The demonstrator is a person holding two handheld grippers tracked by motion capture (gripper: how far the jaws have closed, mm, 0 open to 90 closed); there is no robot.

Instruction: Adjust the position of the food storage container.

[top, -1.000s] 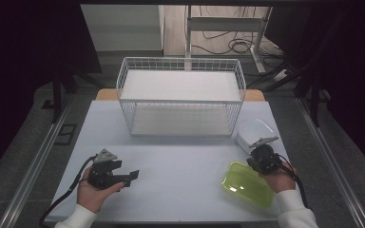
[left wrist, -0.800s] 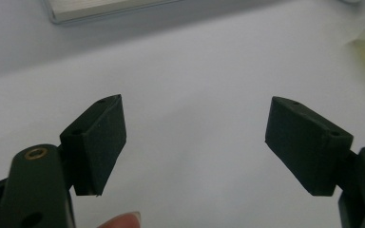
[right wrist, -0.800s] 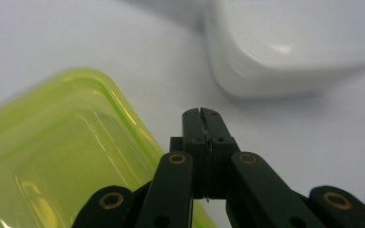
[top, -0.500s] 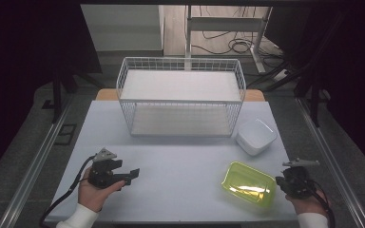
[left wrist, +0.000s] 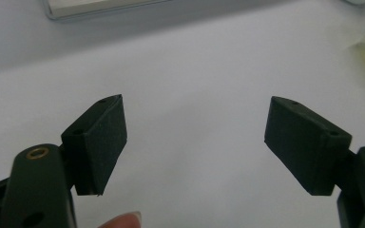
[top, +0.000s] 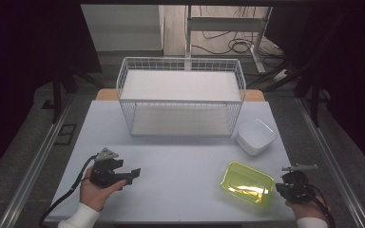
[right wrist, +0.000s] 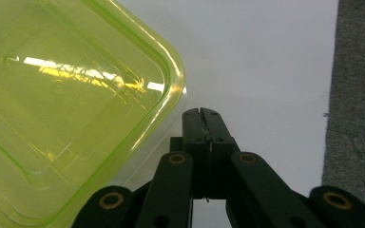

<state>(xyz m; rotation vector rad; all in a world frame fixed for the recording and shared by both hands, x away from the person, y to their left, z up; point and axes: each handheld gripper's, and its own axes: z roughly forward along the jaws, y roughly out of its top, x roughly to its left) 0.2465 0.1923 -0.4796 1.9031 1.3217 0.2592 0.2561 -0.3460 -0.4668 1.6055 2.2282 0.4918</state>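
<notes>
A: Where does the yellow-green lid (top: 247, 182) lie?

B: On the table (top: 180, 171), near right, long axis slanting from near right to far left. It sits just left of the right gripper (top: 285, 189), which is clenched on nothing. The left gripper (top: 134, 173) rests well apart, jaws spread and empty.

A: Anything unclear?

B: In the right gripper view the lid (right wrist: 66, 109) is cut off, so touching or just beside, I can't tell.
</notes>
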